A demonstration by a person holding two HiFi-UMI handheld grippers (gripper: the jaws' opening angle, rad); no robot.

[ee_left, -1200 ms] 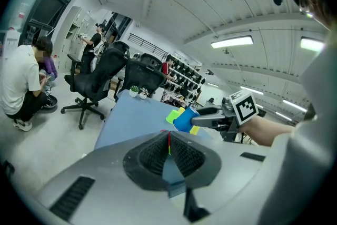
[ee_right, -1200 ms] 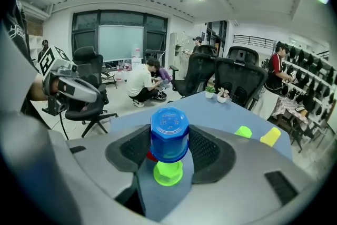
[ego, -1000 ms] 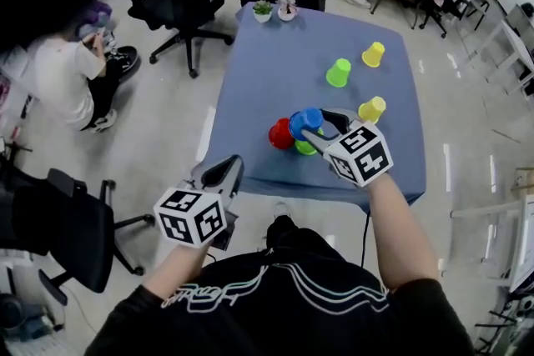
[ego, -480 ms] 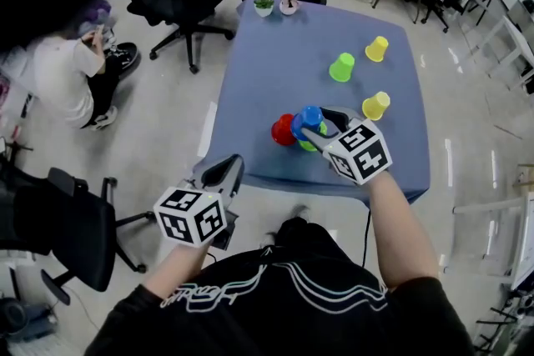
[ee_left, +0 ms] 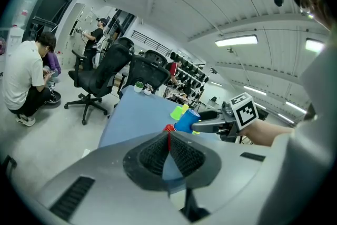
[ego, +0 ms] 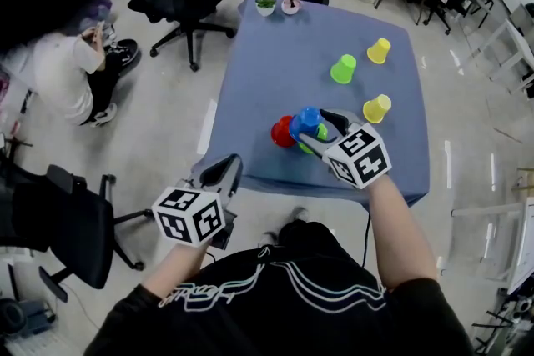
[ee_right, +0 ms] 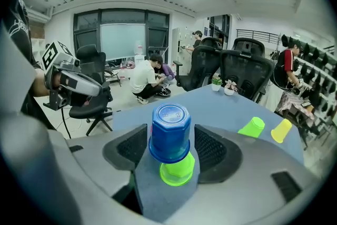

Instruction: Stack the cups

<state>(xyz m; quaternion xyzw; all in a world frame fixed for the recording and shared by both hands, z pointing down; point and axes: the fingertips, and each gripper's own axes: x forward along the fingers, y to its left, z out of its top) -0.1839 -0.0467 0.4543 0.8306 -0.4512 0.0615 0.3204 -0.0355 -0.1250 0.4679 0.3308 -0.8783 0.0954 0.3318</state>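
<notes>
As the right gripper hangs over the near edge of a table draped in blue cloth, its jaws have just been opening and now stand spread on either side of an upturned blue plastic cup, the pads a little clear of its sides. That blue cup sits between the jaws, base up, over a lime-green plastic cup whose edge shows under its rim. A red plastic cup stands just to the left of the jaws, touching or nearly touching the blue one. Beyond the right gripper's tips, farther up the cloth, a second lime-green cup and a yellow plastic cup stand upside down, while another yellow cup lies tilted just off the gripper's right side. The left gripper hovers off the table's near-left corner, well apart from the cups, its jaws pressed together with nothing between them. From its own view the right gripper and the blue cup appear ahead and to the right.
</notes>
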